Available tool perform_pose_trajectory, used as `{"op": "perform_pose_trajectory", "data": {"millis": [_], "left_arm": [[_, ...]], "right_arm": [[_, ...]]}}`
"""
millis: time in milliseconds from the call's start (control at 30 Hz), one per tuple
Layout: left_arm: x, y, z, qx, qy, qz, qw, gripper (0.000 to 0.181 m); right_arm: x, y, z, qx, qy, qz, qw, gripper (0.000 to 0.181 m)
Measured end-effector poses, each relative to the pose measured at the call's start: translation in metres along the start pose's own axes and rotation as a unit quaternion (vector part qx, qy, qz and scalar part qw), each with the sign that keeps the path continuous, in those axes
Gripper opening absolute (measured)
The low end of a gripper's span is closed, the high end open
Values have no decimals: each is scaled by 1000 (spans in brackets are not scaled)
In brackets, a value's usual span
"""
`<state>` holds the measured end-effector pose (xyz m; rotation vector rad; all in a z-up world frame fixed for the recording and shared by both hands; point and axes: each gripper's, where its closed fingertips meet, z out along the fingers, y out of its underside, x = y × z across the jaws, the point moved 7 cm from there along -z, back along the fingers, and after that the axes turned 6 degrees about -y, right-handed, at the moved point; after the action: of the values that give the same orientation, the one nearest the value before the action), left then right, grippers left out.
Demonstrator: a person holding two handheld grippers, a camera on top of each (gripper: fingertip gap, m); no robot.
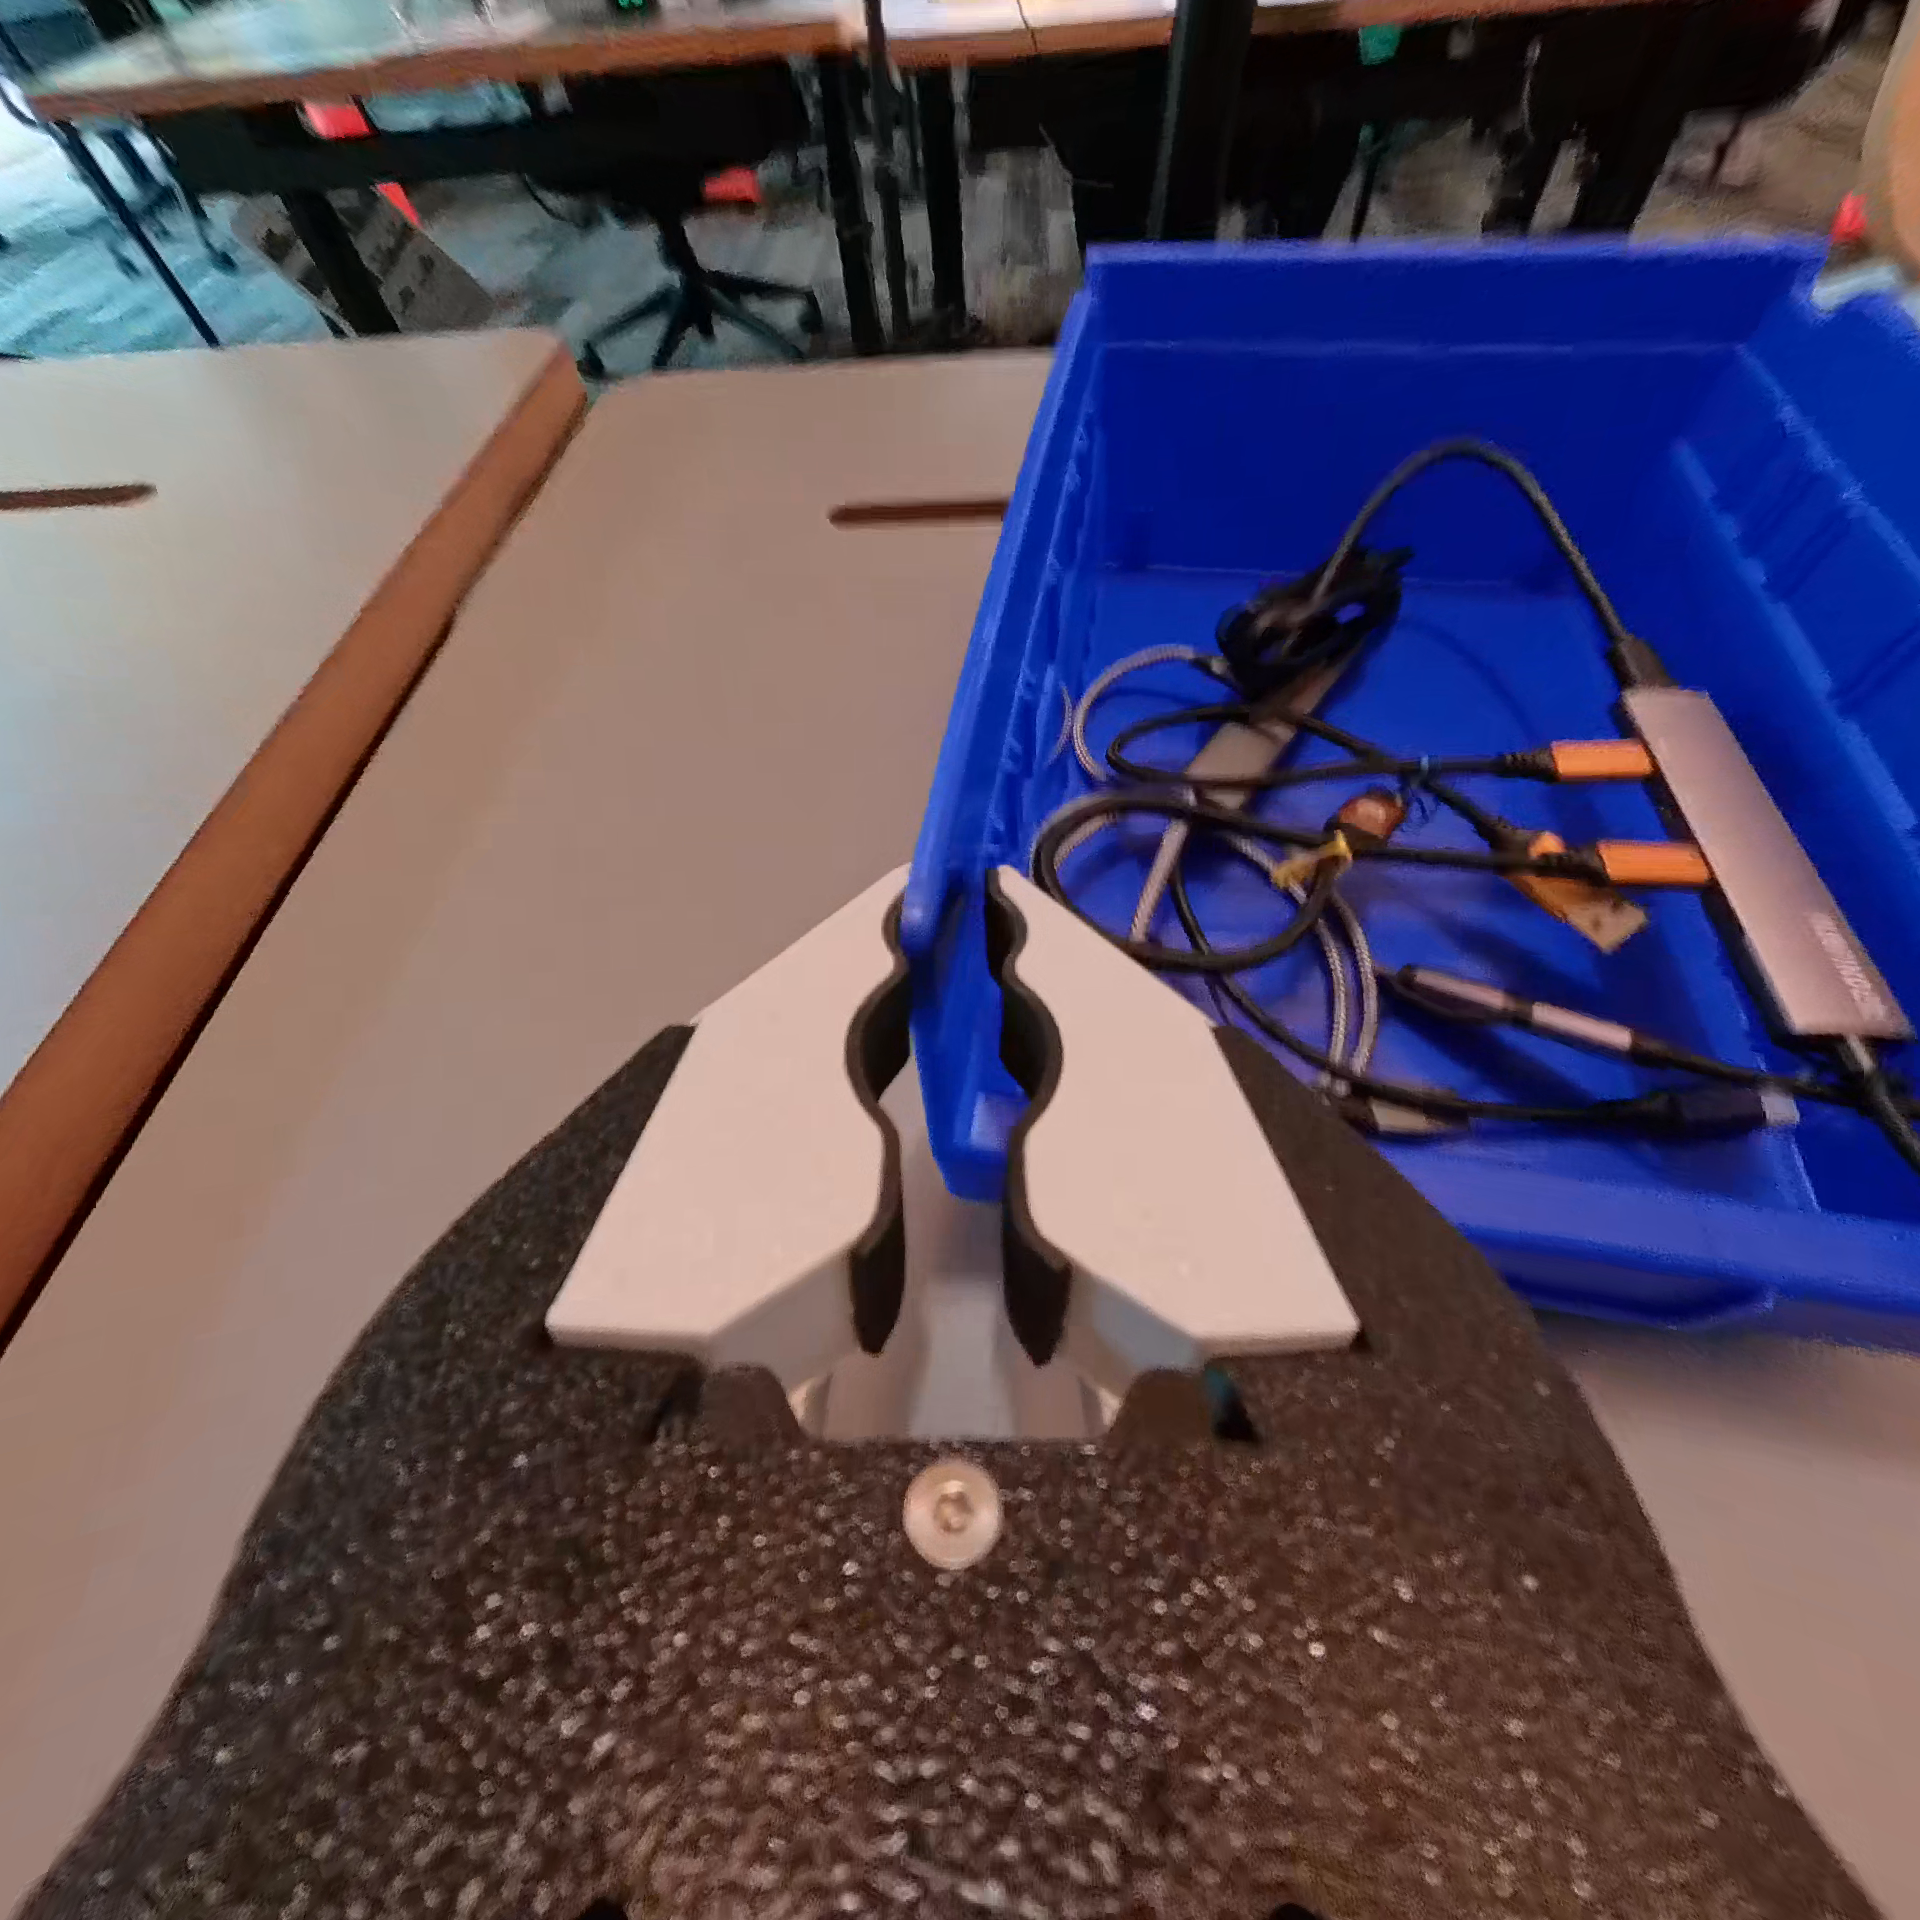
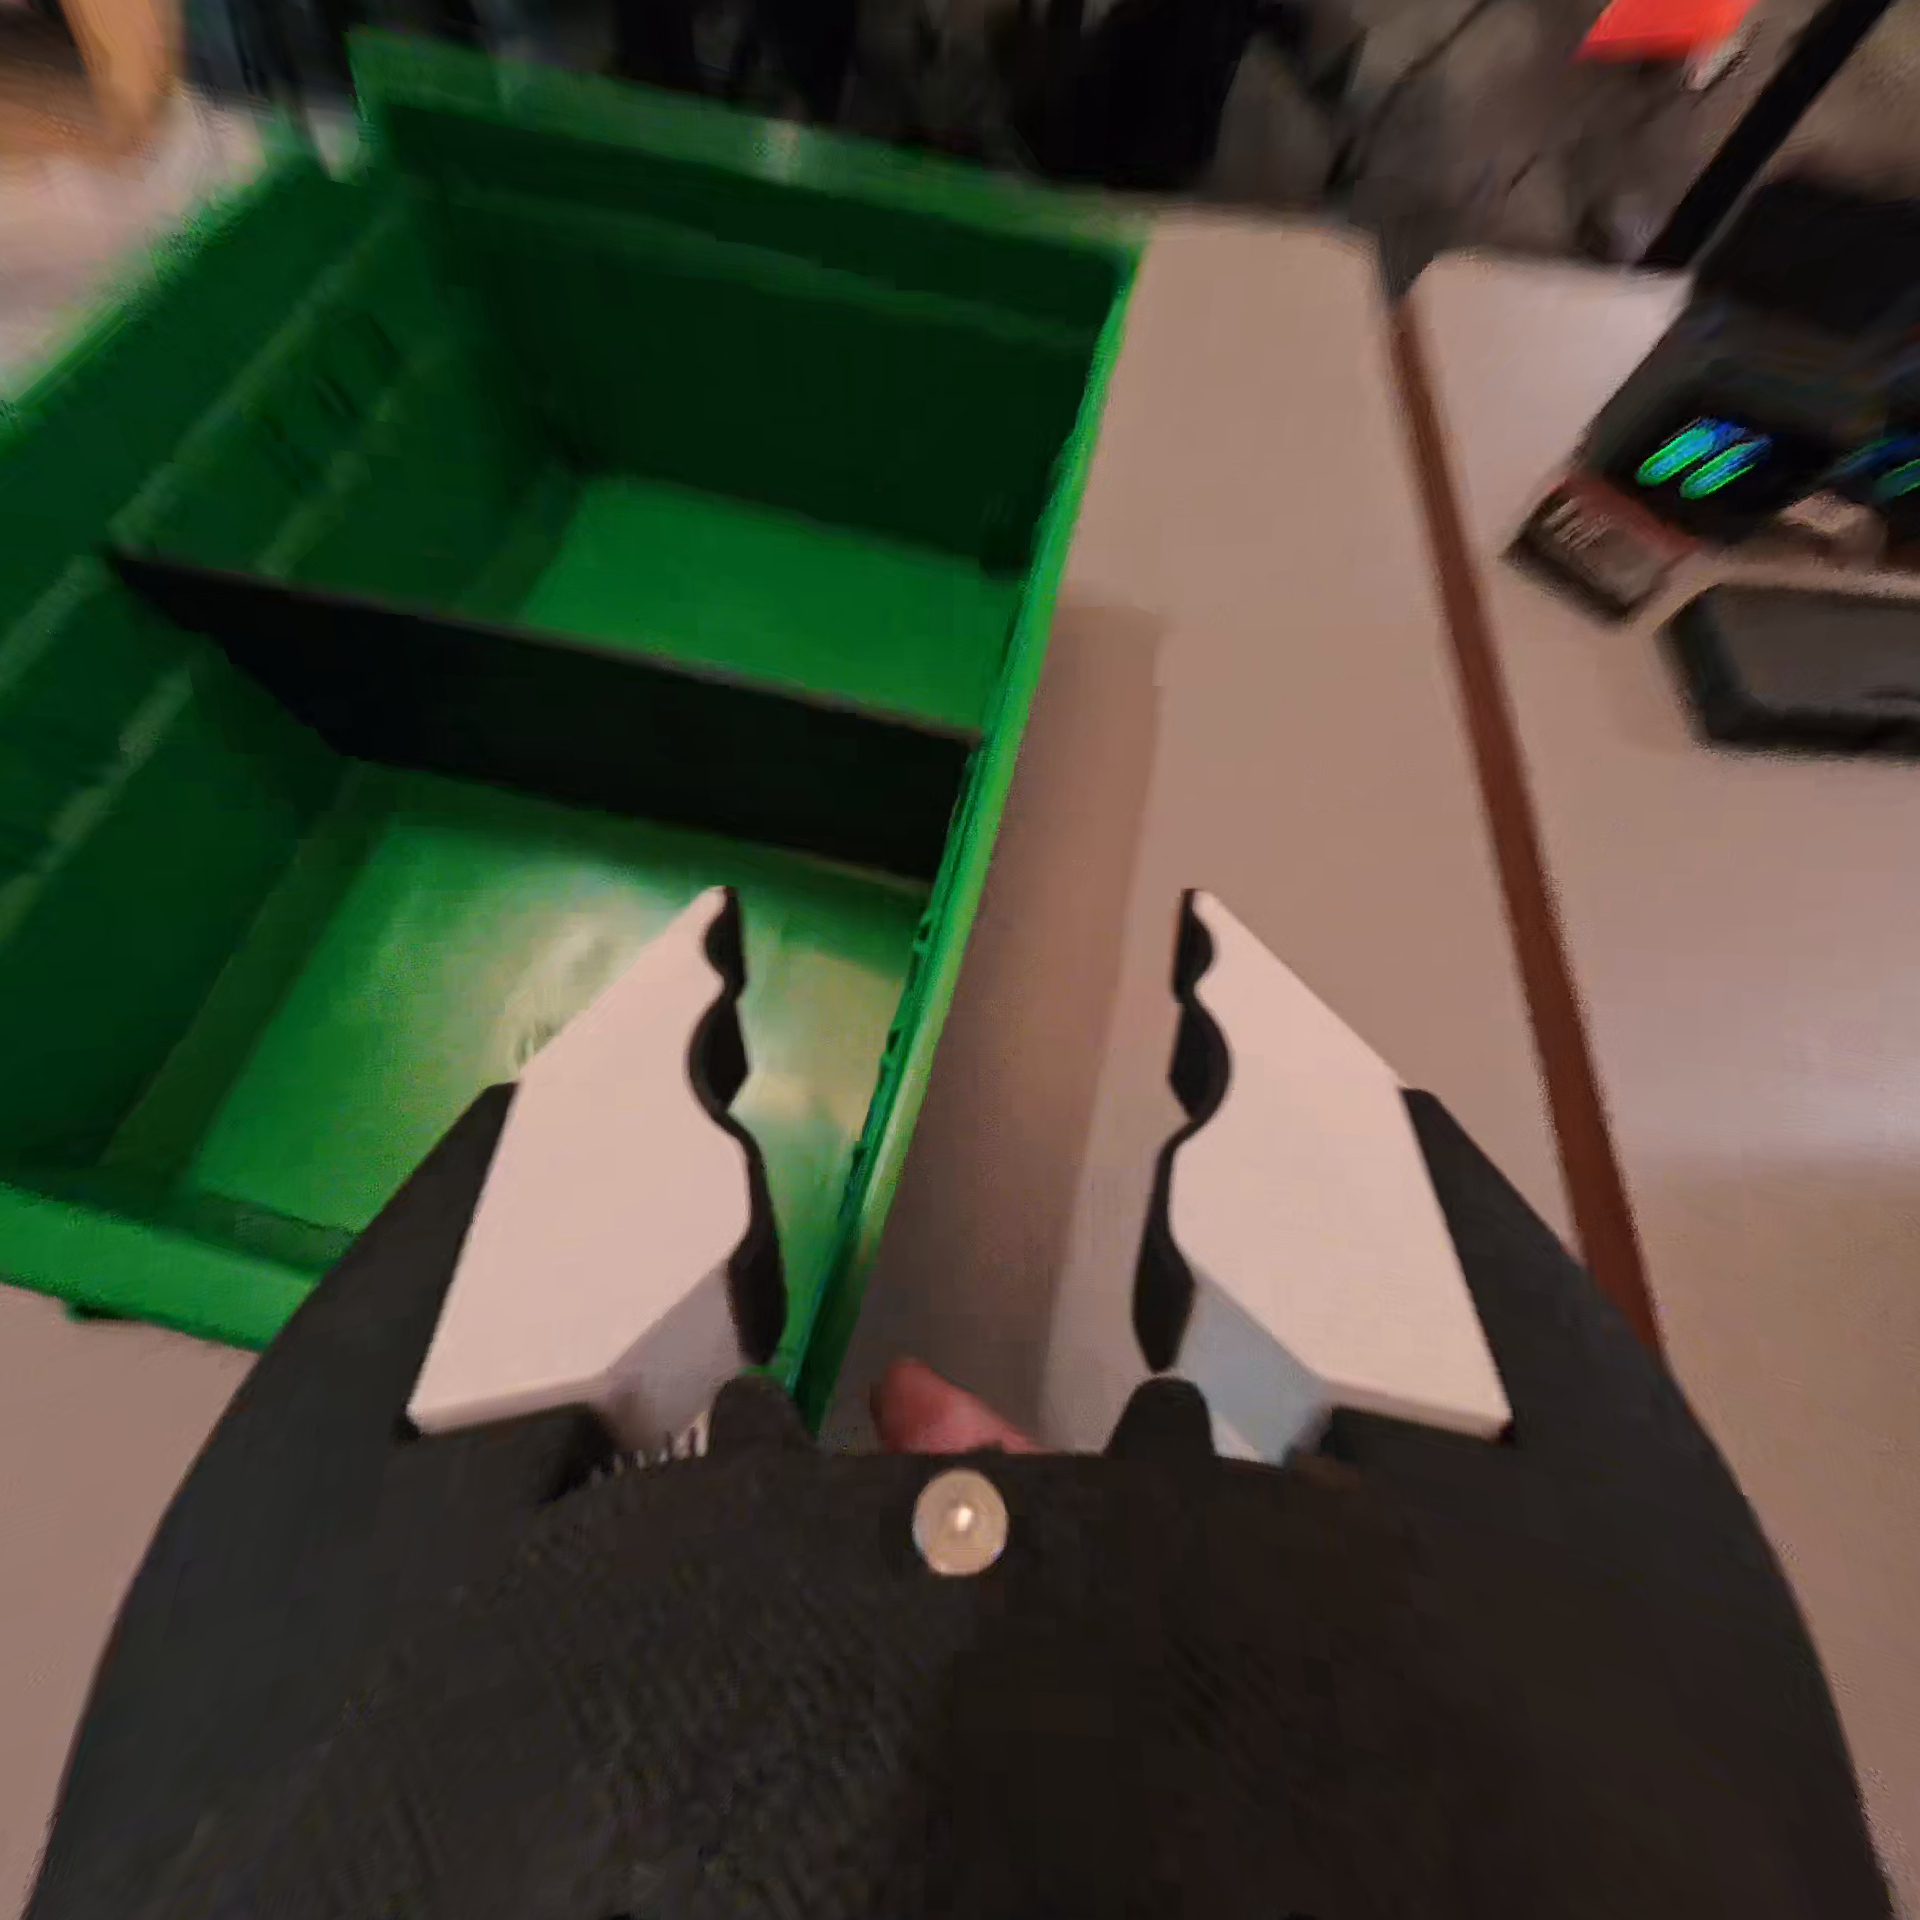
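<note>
Left gripper [image 1: 945,904] sits closest to its camera, black textured body and grey fingers, jaws narrowed to a slim gap with the near left corner of a blue bin [image 1: 1351,1236] between the tips; whether the pads actually pinch the wall cannot be told. Right gripper [image 2: 961,914] has jaws spread wide, holding nothing, poised over the right wall of a green bin [image 2: 1029,582].

Only the left wrist view shows the blue bin. It stands on a grey table [image 1: 675,727] with bare surface to its left. Inside lies a tangle of cables [image 1: 1226,883], a silver USB hub [image 1: 1756,862] along the right side with two orange-collared plugs [image 1: 1652,862] seated in it, and a loose orange plug near the middle.

Only the right wrist view shows the green bin, split by a black divider [image 2: 540,707] into a near and a far compartment, both bare. Open tabletop runs along its right side up to a brown table edge [image 2: 1496,779]. Beyond that seam stands a dark device with green lights [image 2: 1704,468], blurred.
</note>
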<state>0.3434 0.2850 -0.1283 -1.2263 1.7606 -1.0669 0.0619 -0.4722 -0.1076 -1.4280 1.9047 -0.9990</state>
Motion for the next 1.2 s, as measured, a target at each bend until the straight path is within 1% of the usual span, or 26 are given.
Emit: {"op": "perform_pose_trajectory", "data": {"millis": [33,67,133,167,200,233,300,333,367,433,467,500,533,567,633,700,767,833,900,933,967,1033,1067,1100,1133,1200], "left_arm": [[0,1,-3,-18,-4,13,1000,12],[-1,-2,-9,-19,-16,31,999,16],[-3,-20,-26,39,-37,64,997,23],[-2,-32,-36,70,-39,75,994,23],[2,-44,-44,92,-29,85,992,22],[9,-55,-50,104,-2,99,990,23],[35,-72,-54,87,89,129,984,29],[51,-76,-53,55,144,133,979,33],[66,-77,-51,6,193,119,974,37],[93,-73,-42,-108,259,42,959,46],[106,-70,-38,-160,295,-4,942,50],[117,-66,-34,-210,321,-44,922,54],[123,-60,-27,-253,326,-67,908,58],[124,-53,-18,-290,313,-65,902,63],[116,-37,-2,-346,268,-42,898,65],[110,-28,10,-377,257,-60,888,64],[116,-26,15,-387,301,-120,863,58],[124,-25,19,-390,335,-168,841,55],[131,-17,22,-405,342,-170,831,50],[136,-14,22,-410,353,-169,824,40],[140,-12,23,-411,365,-177,816,37],[144,-12,25,-405,370,-190,814,36],[144,-11,26,-399,374,-182,817,30],[143,-10,26,-392,378,-171,821,19],[142,-10,23,-382,397,-170,817,18],[141,-14,17,-346,448,-197,800,18]], "right_arm": [[-1,-11,-16,47,15,5,999,92],[-6,-21,-34,95,22,2,995,95],[-30,-41,-67,180,9,-38,983,101],[-49,-48,-79,217,-10,-63,974,101],[-70,-53,-87,248,-40,-84,964,99],[-95,-56,-91,270,-82,-99,954,99],[-150,-53,-88,287,-192,-111,932,100],[-178,-48,-82,287,-246,-117,918,100],[-206,-41,-75,286,-290,-127,904,99],[-253,-23,-59,280,-335,-164,884,99],[-272,-13,-51,279,-348,-187,875,100],[-289,-3,-45,284,-358,-207,865,101],[-302,7,-40,289,-370,-217,856,99],[-311,17,-36,288,-386,-218,849,98],[-324,30,-36,263,-423,-230,836,98],[-324,38,-35,264,-428,-242,830,97],[-321,43,-31,256,-431,-246,830,93],[-317,41,-29,255,-425,-235,836,93],[-316,40,-28,254,-433,-220,836,93],[-315,39,-28,254,-432,-217,838,93],[-315,40,-28,254,-429,-221,838,93],[-315,42,-26,251,-422,-231,840,93],[-315,42,-24,247,-420,-232,842,93],[-316,43,-24,243,-421,-231,843,93],[-316,43,-23,242,-421,-231,843,93],[-316,44,-22,240,-414,-237,845,92]]}}
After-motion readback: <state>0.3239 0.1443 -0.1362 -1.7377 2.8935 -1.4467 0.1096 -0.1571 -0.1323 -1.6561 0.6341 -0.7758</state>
